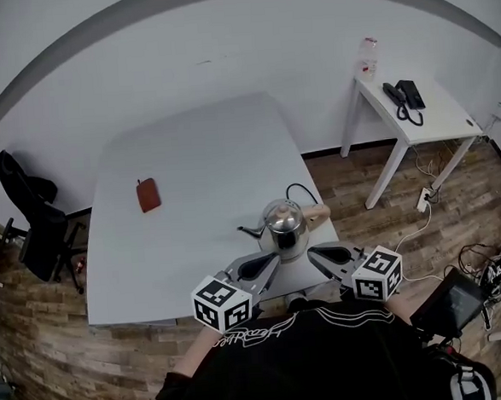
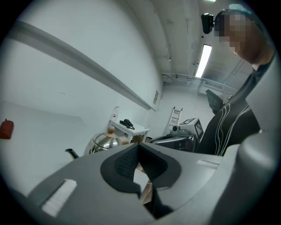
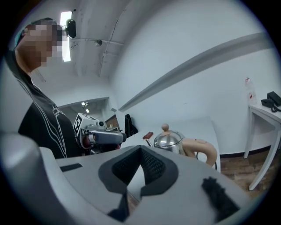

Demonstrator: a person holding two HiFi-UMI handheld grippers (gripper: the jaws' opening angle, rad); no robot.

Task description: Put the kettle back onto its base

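Observation:
A shiny steel kettle with a tan handle and a wooden knob stands near the front right of the white table, a black cord curling behind it. Its base is hidden under it. The kettle shows beyond the left jaws and the kettle also appears past the right jaws. My left gripper is shut and empty, just in front of the kettle on its left. My right gripper is shut and empty on the kettle's right. Neither touches the kettle.
A small red-brown object lies on the table's left half. A black office chair stands at the left. A white side table with a black phone and a bottle stands at the right. Cables and a power strip lie on the wooden floor.

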